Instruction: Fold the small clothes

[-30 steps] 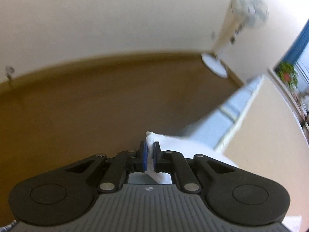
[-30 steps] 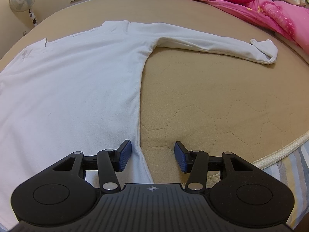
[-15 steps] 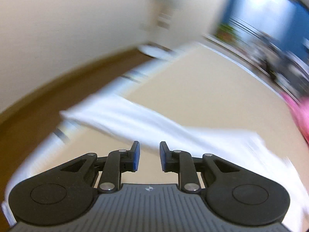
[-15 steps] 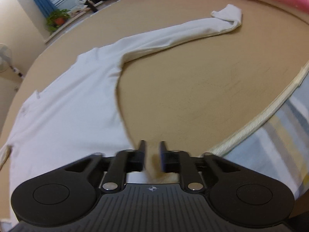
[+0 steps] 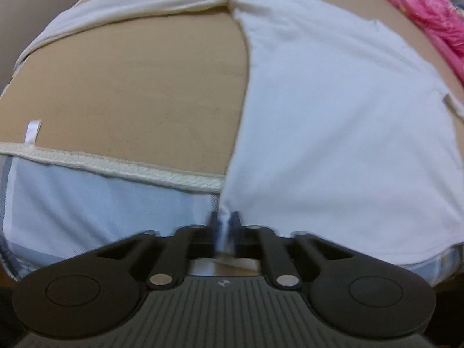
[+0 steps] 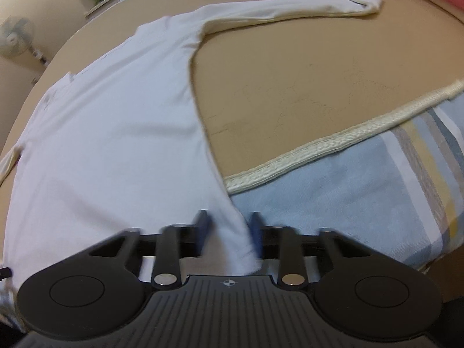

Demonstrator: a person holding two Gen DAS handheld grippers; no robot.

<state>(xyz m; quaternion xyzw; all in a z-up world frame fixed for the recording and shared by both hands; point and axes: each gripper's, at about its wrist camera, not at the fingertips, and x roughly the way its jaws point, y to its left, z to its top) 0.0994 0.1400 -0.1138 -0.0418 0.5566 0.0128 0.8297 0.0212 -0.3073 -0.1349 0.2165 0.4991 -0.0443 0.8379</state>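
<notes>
The left gripper (image 5: pixel 224 226) is now seen clamped on the lower left corner of the white shirt (image 5: pixel 333 116), the cloth pinched thin between jaws brought together; half a second ago those jaws were parted and nothing was held, and the view was swung away from the bed. On the other side, the right gripper (image 6: pixel 227 232) is set astride the shirt's lower right corner with its jaws apart, wider than half a second ago, when they were nearly together. The hem corner lies between the blue pads (image 6: pixel 201 226), not yet pinched (a little blur is noted here). So one bottom corner is taken and the other is lined up: the first fold looks ready to be started once the right side is closed.

Outward, the shirt is spread flat on the tan bedcover (image 6: pixel 319 72), one sleeve (image 6: pixel 290 11) stretched toward 1 o'clock. A pink quilt (image 5: pixel 429 14) is bunched at 2 o'clock, a fan (image 6: pixel 16 37) at 10 o'clock. No containers are seen.
</notes>
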